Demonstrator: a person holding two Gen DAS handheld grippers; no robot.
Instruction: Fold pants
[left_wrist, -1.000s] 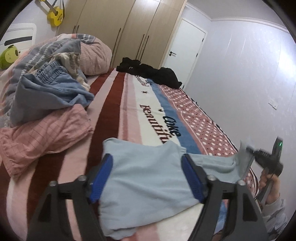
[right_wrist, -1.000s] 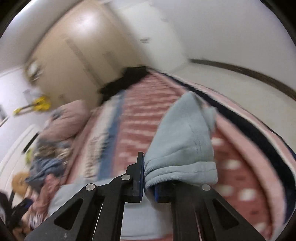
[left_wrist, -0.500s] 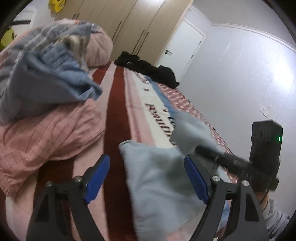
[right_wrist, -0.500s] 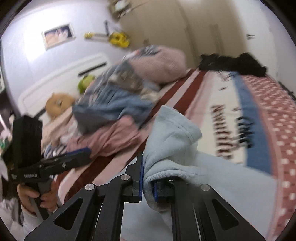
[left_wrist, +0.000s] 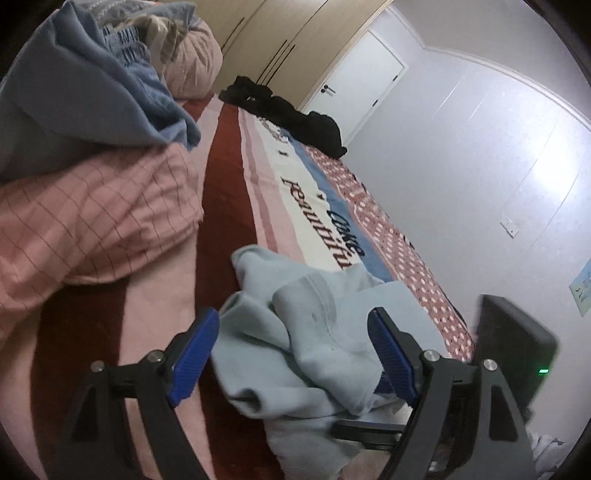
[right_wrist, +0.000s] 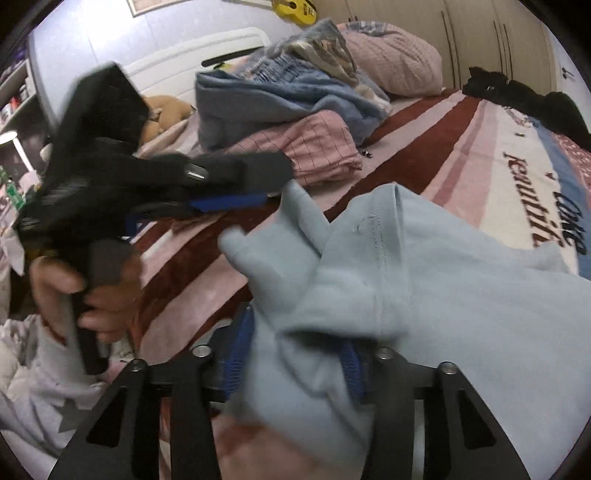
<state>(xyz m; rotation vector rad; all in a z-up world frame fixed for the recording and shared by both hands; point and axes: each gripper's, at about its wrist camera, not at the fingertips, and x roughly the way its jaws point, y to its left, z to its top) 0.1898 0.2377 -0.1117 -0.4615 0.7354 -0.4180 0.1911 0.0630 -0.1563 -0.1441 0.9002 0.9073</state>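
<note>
Left wrist view: low over the bed (left_wrist: 229, 177), looking forward and slightly down along its length toward the wardrobe (left_wrist: 280, 33) and door (left_wrist: 354, 81); laundry pile (left_wrist: 92, 155) looms close on the left.
Right wrist view: close above the pants (right_wrist: 424, 280), tilted down, facing across the bed toward the headboard (right_wrist: 192, 55) and pile (right_wrist: 288, 110).
Shared: pants (left_wrist: 295, 332), pile, striped bedspread, black clothes (left_wrist: 291, 114) by the wardrobe.
Cross-sight: left gripper (right_wrist: 229, 199) and hand (right_wrist: 88, 291) show in the right view; the right device's body (left_wrist: 513, 354) in the left view.

Clothes pile (left_wrist: 92, 155) blocks left; bedspread (left_wrist: 306, 206) ahead free.
</note>
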